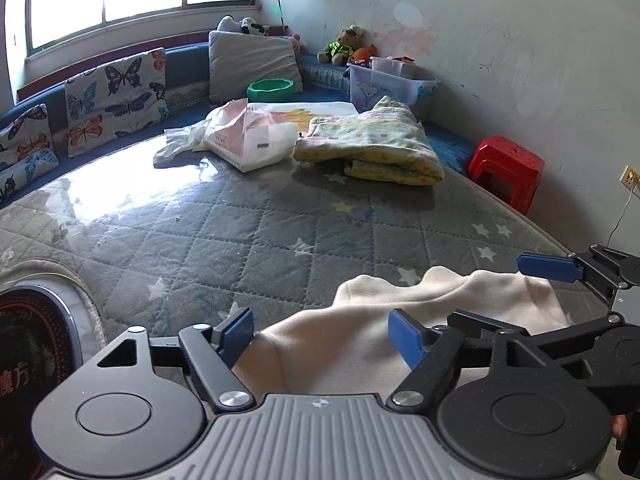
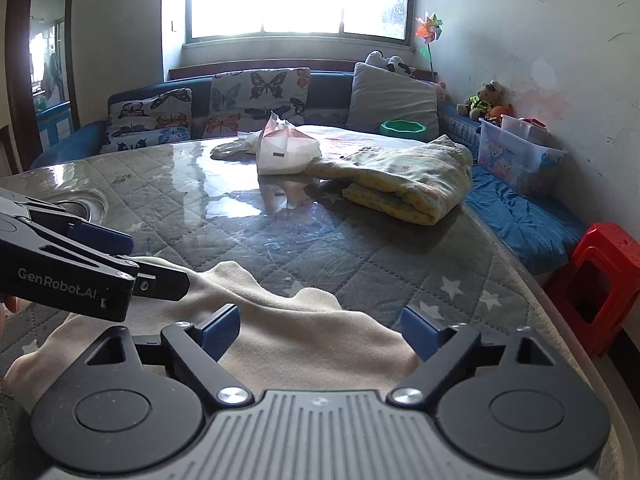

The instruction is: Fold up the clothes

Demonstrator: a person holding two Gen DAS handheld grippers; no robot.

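Note:
A cream garment [image 1: 360, 340] lies crumpled at the near edge of the grey quilted table [image 1: 240, 232]. My left gripper [image 1: 322, 334] is open just above it, blue pads on either side of the cloth, holding nothing. The right gripper's fingers [image 1: 548, 267] enter that view from the right, over the garment's right end. In the right wrist view the garment [image 2: 312, 332] lies under my open right gripper [image 2: 320, 332], and the left gripper [image 2: 100, 264] reaches in from the left above the cloth.
A folded yellow-green blanket [image 1: 372, 148] and a pink-white plastic bag [image 1: 248, 136] lie at the table's far side. A red stool [image 1: 506, 168] stands to the right. A round dark appliance [image 1: 32, 336] sits at the left. Cushions and toy bins line the bench.

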